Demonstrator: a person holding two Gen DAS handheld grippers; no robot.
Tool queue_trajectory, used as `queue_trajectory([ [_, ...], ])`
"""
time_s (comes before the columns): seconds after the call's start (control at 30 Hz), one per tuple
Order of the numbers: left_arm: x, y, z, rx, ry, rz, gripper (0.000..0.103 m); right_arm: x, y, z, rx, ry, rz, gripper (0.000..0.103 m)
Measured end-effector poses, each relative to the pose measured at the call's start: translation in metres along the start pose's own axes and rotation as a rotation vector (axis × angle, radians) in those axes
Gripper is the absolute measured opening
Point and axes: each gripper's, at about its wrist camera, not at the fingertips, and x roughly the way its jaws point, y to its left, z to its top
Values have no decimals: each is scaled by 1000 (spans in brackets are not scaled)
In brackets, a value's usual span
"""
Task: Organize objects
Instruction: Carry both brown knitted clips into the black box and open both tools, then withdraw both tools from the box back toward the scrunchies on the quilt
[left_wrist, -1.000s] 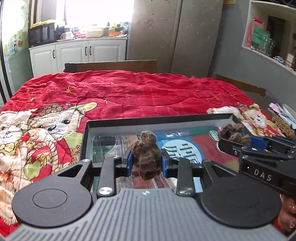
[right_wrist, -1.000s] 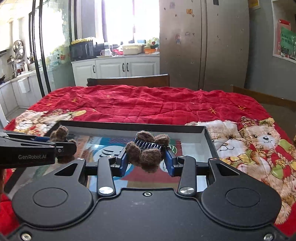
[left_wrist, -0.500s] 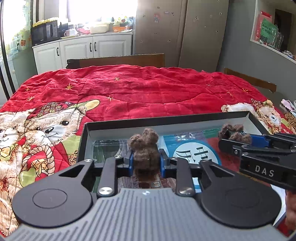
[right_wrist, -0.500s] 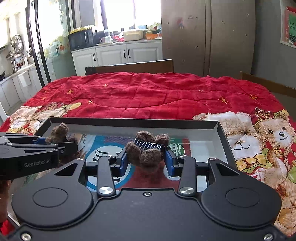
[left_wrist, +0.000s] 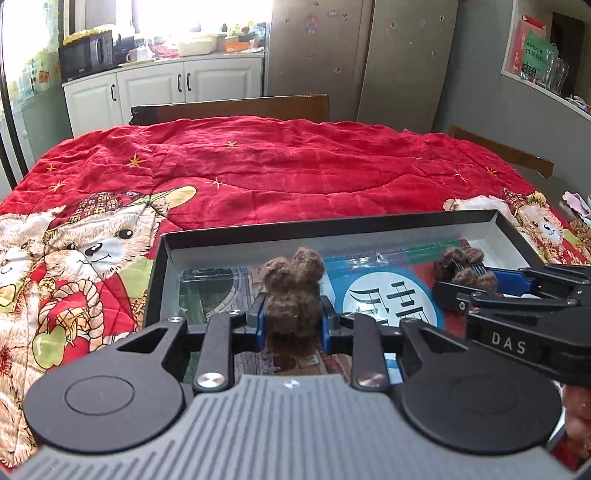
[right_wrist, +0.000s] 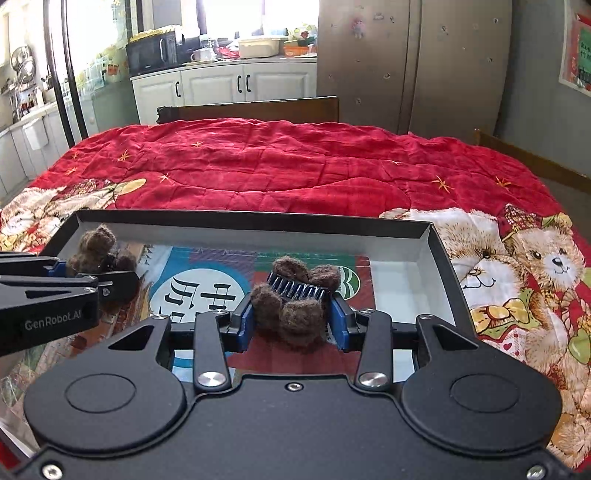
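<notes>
Both grippers hang over the open tray (right_wrist: 439, 254), each clamped on a fuzzy brown hair clip, so the step in hand looks like placing them inside. The left gripper (left_wrist: 291, 319) pinches its clip (left_wrist: 291, 284) upright, the felted lobes sticking up; the right gripper (right_wrist: 293, 319) holds its clip (right_wrist: 295, 295) flat, dark comb teeth showing between woolly puffs. Next, each likely needs lowering to the glossy printed tray floor before the jaws ease apart. The quilt (right_wrist: 280, 162) beneath is soft, red and wrinkled.
</notes>
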Motion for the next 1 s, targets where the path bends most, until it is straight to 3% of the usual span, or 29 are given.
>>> queue_trajectory([
  [0.2, 0, -2, 0, 14, 6, 6, 53, -1, 1, 0, -13, 9, -2, 48],
  [0.33, -2, -2, 1, 10, 10, 7, 60, -2, 1, -1, -9, 8, -3, 51],
  [0.57, -11, 0, 1, 6, -10, 16, 77, -8, 0, 0, -2, -9, -3, 65],
  [1.0, -61, 1, -5, 41, -83, 43, 84, -56, 4, -8, -28, -54, 8, 66],
])
